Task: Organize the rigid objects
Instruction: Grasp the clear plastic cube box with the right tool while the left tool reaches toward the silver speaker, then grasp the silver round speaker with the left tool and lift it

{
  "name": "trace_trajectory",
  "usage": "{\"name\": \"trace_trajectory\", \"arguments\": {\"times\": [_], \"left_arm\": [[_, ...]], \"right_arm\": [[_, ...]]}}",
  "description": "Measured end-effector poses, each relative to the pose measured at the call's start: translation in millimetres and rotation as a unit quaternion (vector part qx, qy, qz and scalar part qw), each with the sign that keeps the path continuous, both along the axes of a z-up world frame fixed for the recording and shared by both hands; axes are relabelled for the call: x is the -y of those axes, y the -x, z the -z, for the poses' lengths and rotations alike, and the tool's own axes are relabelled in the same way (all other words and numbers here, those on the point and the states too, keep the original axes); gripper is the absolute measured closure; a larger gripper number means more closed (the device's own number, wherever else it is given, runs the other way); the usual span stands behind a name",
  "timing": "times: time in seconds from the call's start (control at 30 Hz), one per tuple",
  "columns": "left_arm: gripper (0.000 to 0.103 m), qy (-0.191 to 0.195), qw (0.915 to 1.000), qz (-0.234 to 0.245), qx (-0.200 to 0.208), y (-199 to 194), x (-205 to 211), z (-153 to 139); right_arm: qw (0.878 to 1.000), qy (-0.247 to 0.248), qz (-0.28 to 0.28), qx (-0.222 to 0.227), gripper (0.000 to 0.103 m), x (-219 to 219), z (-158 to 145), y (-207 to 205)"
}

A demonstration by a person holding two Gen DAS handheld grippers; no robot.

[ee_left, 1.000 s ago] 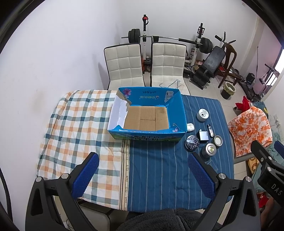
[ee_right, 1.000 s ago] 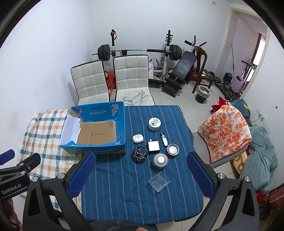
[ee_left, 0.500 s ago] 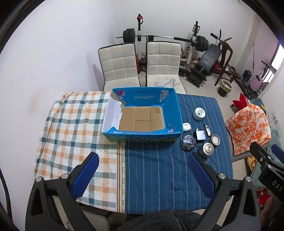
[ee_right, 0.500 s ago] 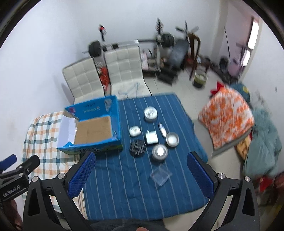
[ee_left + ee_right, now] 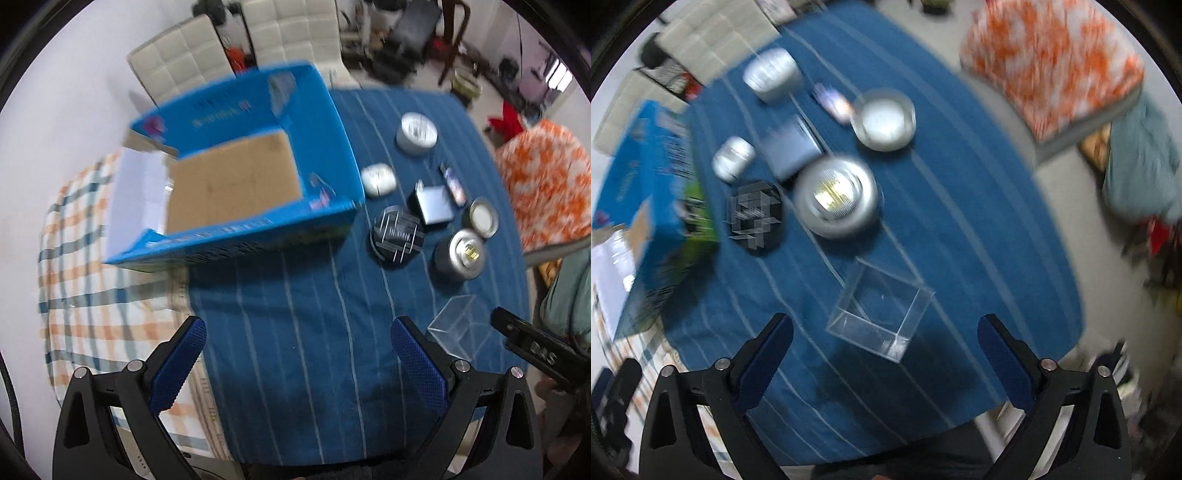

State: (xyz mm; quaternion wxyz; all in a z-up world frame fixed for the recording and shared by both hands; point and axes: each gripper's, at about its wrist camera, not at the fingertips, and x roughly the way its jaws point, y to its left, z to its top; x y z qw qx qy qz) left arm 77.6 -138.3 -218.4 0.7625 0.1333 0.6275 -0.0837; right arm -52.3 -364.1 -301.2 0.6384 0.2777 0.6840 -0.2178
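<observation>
I count one blue box (image 5: 332, 140) upper left, one clear case (image 5: 879, 314) at centre and seven small items above it; my left hand-held gripper (image 5: 295, 362) and right hand-held gripper (image 5: 884, 360) gape wide, holding nothing.

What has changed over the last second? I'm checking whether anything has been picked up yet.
Nothing is picked up. Both grippers have dropped closer to the table: the right gripper now hangs open just short of the clear box, and the left gripper is open over bare blue cloth. The clear box, the round tins and the blue carton look unmoved.
</observation>
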Motion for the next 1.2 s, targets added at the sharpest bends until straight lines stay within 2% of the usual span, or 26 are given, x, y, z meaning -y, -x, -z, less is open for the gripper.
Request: {"name": "trace_trajectory", "arguments": {"times": [0.07, 0.17, 0.27, 0.37, 0.53, 0.67, 0.87, 1.0, 1.2], "left_arm": [[0.0, -0.01, 0.9998, 0.006, -0.018, -2.9, 8.0, 21.1], [0.0, -0.02, 0.9992, 0.009, -0.034, -8.3, 17.5, 48.1], [0.0, -0.025, 0.998, 0.007, -0.058, -12.2, 22.5, 69.1], [0.0, -0.025, 0.9972, 0.004, -0.071, -16.6, 26.0, 80.1], [0.0, -0.019, 0.9961, 0.014, -0.085, -20.2, 38.9, 88.2], [0.0, -0.004, 0.9942, 0.029, -0.103, -21.5, 58.7, 91.3], [0.0, 0.037, 0.989, 0.047, -0.135, -28.3, 105.1, 95.9], [0.0, 0.061, 0.9852, 0.061, -0.148, -37.8, 145.2, 100.1], [0.0, 0.057, 0.9805, 0.092, -0.164, -43.8, 189.0, 119.4]], "right_arm": [[1.0, -0.014, 0.014, -0.024, 0.005, -1.0, 25.4, 2.4], [0.997, -0.045, 0.032, -0.045, 0.016, -1.1, 53.6, 5.0], [0.996, -0.064, 0.044, -0.049, 0.029, -0.8, 71.7, 6.1], [0.997, -0.054, 0.034, -0.051, 0.034, 2.0, 81.8, 6.8], [0.998, -0.038, -0.015, -0.045, 0.035, 9.0, 74.9, 17.4], [0.999, -0.011, -0.032, -0.04, 0.035, 29.4, 51.4, 28.8], [0.999, 0.031, -0.019, -0.025, 0.035, 78.5, 37.2, 28.7], [0.999, 0.038, -0.001, -0.02, 0.035, 110.8, 35.1, 15.2], [0.999, 0.036, 0.011, -0.022, 0.035, 139.4, 44.7, 3.2]]}}
